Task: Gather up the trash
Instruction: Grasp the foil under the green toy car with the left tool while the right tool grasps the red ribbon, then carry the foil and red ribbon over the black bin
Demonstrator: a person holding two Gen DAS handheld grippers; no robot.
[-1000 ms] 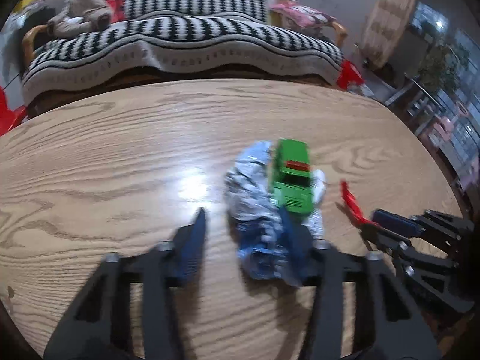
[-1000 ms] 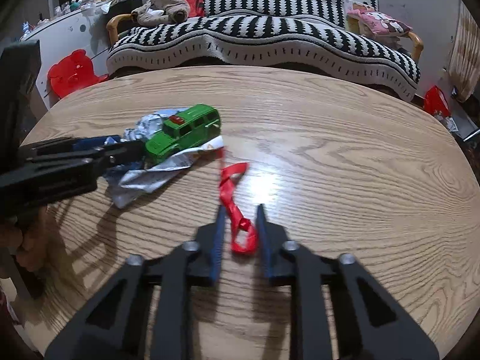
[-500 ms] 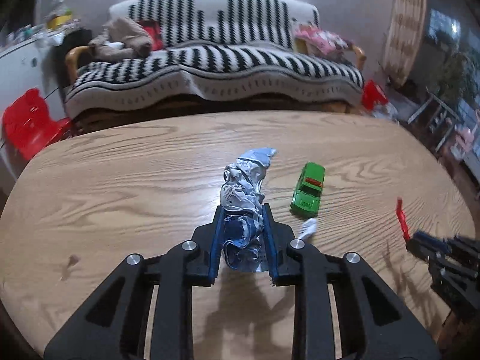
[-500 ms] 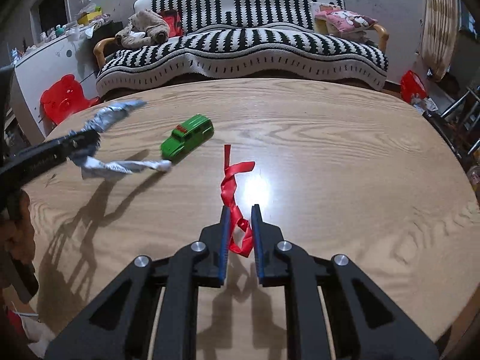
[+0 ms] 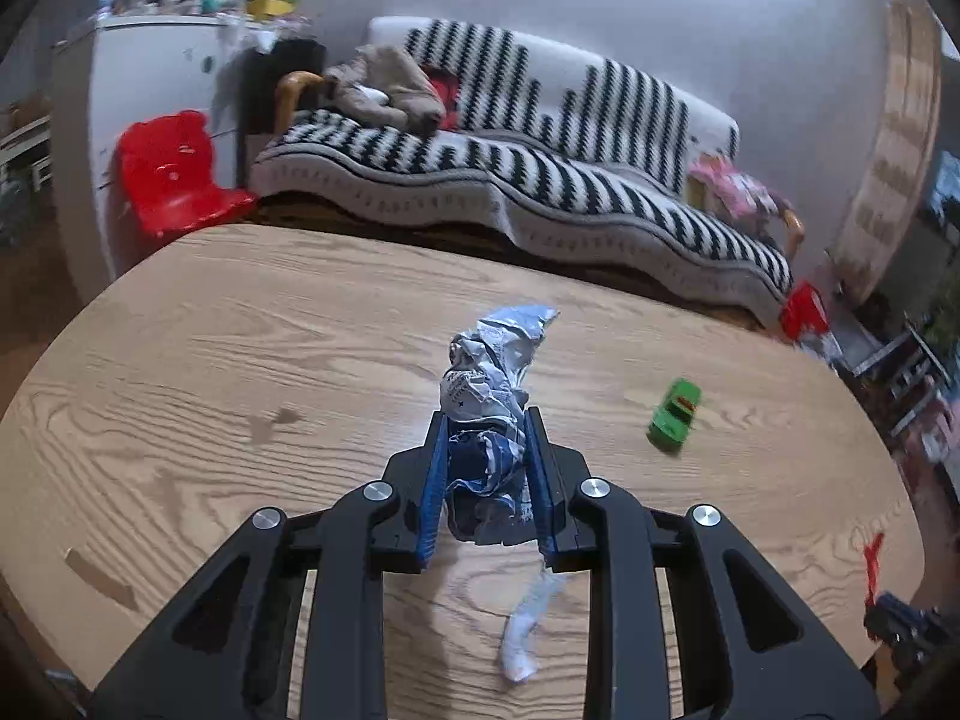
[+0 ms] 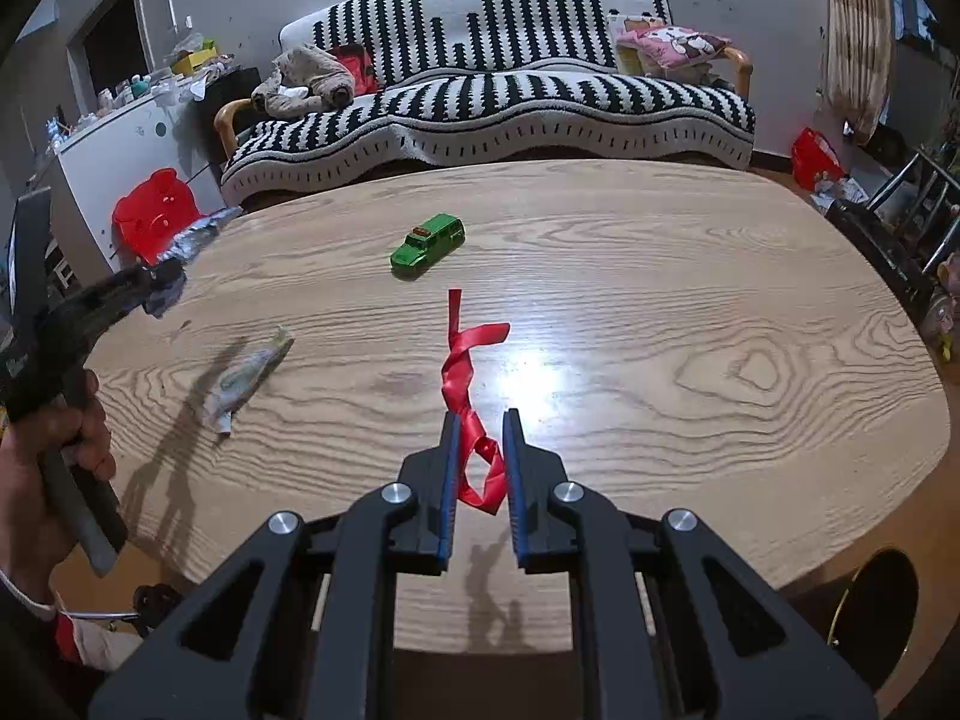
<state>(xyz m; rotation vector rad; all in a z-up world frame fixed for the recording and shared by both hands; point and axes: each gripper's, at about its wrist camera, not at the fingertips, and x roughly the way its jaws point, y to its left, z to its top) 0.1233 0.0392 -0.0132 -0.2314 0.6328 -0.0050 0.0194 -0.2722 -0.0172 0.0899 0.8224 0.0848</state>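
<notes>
My left gripper (image 5: 487, 420) is shut on a crumpled silver and blue wrapper (image 5: 489, 384) and holds it above the wooden table (image 5: 240, 360). A small torn wrapper piece (image 5: 528, 630) lies on the table below it, also in the right wrist view (image 6: 246, 378). My right gripper (image 6: 481, 423) is shut on a red ribbon (image 6: 465, 360), whose far end trails over the table (image 6: 690, 330). The left gripper with the wrapper shows at the left of the right wrist view (image 6: 162, 276). The ribbon's tip (image 5: 871, 558) shows at the lower right of the left wrist view.
A green toy car (image 6: 427, 240) stands on the table beyond the ribbon, also in the left wrist view (image 5: 673, 415). A striped sofa (image 6: 492, 96) stands behind the table. A red child's chair (image 5: 171, 171) and a white cabinet (image 5: 138, 90) are at the left.
My left gripper closed on the wrapper and lifted it off the table, leaving the toy car behind. A small piece dropped onto the table. My right gripper closed on the ribbon and raised it.
</notes>
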